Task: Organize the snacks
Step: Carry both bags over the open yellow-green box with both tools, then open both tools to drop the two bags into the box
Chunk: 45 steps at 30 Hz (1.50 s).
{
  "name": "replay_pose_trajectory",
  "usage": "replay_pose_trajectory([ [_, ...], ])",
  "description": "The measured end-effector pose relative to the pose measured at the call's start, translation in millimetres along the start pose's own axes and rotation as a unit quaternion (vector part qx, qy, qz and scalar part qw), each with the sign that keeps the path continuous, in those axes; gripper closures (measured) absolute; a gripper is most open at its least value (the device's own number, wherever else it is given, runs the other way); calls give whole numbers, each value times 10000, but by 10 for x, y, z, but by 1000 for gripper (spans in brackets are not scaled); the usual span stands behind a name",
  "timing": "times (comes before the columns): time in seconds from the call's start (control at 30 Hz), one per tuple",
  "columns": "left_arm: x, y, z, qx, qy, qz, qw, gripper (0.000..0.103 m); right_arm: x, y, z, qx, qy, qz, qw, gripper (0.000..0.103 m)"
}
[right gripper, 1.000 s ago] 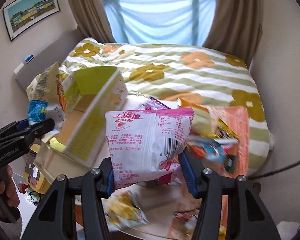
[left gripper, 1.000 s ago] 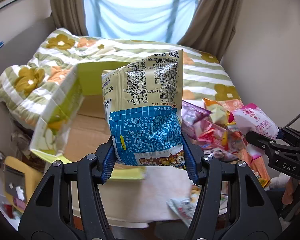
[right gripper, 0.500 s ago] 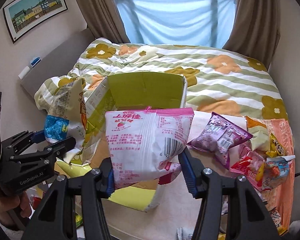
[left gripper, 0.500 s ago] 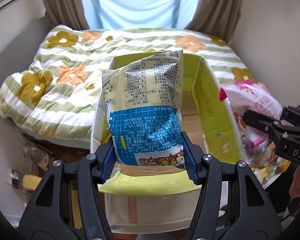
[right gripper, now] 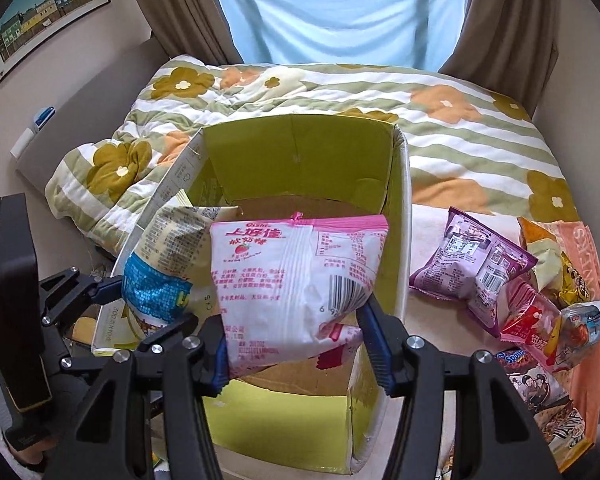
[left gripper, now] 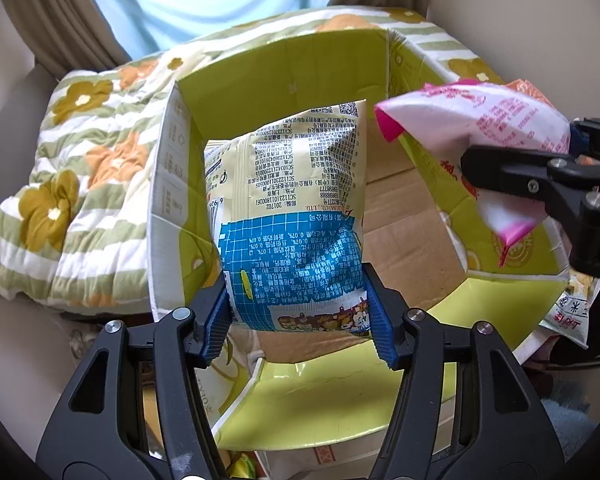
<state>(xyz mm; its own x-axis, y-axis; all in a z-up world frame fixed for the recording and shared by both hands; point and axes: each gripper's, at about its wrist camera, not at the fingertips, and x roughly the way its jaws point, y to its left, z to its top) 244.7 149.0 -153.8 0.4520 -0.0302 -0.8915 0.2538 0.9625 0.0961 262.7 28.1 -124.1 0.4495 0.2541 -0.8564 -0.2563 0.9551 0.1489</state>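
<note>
Both bags hang over the open cardboard box (right gripper: 300, 152): left gripper (left gripper: 300, 316) clamps the blue-and-cream snack bag (left gripper: 288, 216), right gripper (right gripper: 296, 340) the pink strawberry bag (right gripper: 296, 280); next, lower and release

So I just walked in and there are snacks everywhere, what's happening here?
A person is sorting snacks with a gripper in each hand. The left gripper holds a cream and blue snack bag, the right gripper a pink and white snack bag. Both bags hang over the open green cardboard box, not yet released. More packets, including a purple bag, lie on the table to the box's right.
</note>
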Motion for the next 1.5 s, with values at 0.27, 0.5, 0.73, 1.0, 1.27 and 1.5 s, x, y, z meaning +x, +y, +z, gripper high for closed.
replay_pose_trajectory([
  [0.27, -18, 23, -68, -114, 121, -45, 9999, 0, 90, 40, 33, -206, 90, 37, 9997, 52],
  [0.5, -298, 206, -243, -817, -116, -255, 9963, 0, 162, 150, 0, -498, 174, 192, 9984, 52],
  [0.73, -403, 336, -306, -1016, -255, -202, 9943, 0, 255, 185, -117, -527, 283, 243, 9979, 50],
  [1.0, -493, 403, -357, -1180, -296, -207, 9924, 0, 58, 122, -210, -370, -71, 186, 9991, 0],
  [1.27, -571, 359, -471, -1210, -334, -178, 9919, 0, -89, 108, -327, -342, -134, 140, 9992, 0],
  [1.5, -705, 339, -552, -1210, -433, -289, 9913, 0, -319, 157, -401, -349, -254, 12, 9991, 0],
])
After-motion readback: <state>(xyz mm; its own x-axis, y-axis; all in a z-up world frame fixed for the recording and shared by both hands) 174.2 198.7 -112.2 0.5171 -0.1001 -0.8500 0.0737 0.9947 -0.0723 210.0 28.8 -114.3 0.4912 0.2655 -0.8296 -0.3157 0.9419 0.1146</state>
